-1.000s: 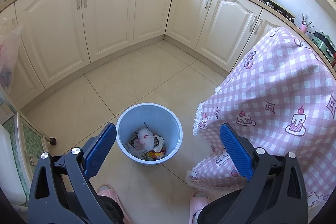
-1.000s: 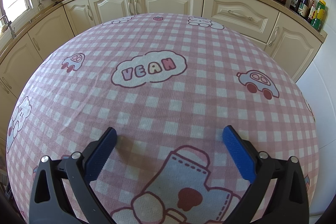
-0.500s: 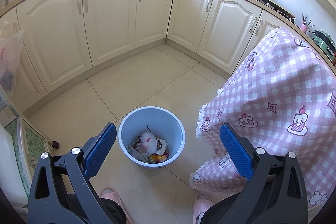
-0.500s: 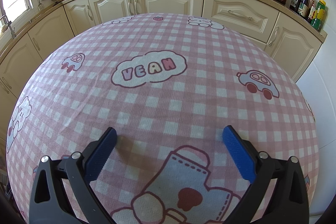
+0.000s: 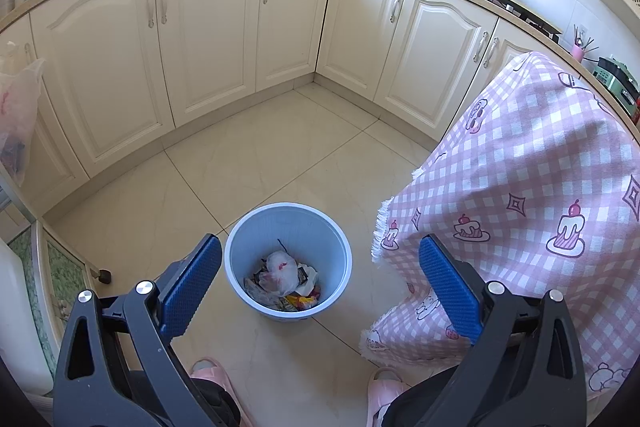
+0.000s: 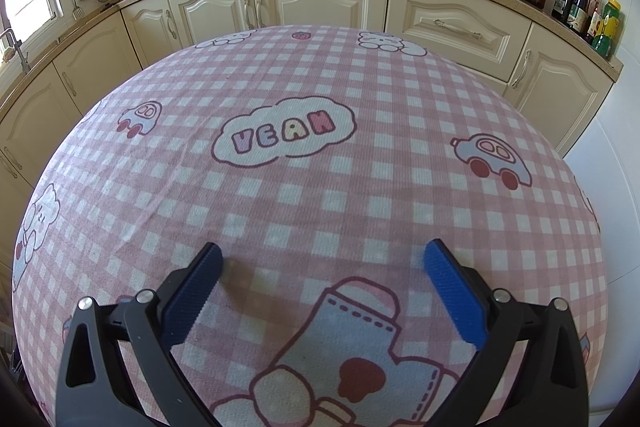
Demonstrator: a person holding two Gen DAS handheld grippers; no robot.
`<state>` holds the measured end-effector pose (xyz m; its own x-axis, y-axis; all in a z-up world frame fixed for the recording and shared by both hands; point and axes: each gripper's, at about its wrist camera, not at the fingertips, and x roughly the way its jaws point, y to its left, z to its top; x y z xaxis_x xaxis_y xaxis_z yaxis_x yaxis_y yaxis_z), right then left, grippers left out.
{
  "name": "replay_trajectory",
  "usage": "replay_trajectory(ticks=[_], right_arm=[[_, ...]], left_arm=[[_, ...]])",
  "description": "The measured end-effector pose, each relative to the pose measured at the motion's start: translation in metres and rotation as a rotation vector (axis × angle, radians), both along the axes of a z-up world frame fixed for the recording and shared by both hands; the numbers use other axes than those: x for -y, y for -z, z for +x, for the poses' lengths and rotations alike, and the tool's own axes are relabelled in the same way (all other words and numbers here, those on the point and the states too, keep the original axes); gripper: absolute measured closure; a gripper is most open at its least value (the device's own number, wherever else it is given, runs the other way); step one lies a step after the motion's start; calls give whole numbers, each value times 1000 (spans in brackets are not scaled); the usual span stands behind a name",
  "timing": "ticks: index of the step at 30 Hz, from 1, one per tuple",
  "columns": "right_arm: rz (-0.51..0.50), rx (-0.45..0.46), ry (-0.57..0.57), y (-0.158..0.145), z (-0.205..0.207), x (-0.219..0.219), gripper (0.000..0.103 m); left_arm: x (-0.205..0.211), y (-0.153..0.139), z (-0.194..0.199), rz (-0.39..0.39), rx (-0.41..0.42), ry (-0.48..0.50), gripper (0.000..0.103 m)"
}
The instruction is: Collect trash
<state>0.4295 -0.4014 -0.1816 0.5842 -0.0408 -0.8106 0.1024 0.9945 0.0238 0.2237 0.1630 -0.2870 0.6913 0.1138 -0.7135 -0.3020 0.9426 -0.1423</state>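
A light blue trash bin (image 5: 288, 223) stands on the tiled floor beside the table. Inside it lie a crumpled white plastic bag (image 5: 281, 267) and several colourful wrappers. My left gripper (image 5: 320, 267) hangs open and empty well above the bin, its blue pads either side of it. My right gripper (image 6: 320, 267) is open and empty, low over the pink checked tablecloth (image 6: 304, 187). No trash shows on the cloth in the right wrist view.
The tablecloth's hanging edge (image 5: 520, 195) is right of the bin. Cream cabinets (image 5: 208, 39) line the far walls under a counter with pots and a stove. A plastic bag (image 5: 18, 115) hangs at left. Pink slippers (image 5: 212, 375) show below the left gripper.
The left gripper has risen and drawn back, so the bin looks smaller and lower in view. The right gripper has not moved.
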Motion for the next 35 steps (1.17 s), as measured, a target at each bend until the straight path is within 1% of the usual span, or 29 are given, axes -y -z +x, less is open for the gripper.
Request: replay_trajectory(ticks=[19, 35], right_arm=[[0, 0, 0, 0, 0, 0, 4], [0, 0, 0, 0, 0, 0, 4]], left_arm=[[-1, 1, 1, -6, -5, 2, 8], [0, 7, 3, 1, -24, 2, 8]])
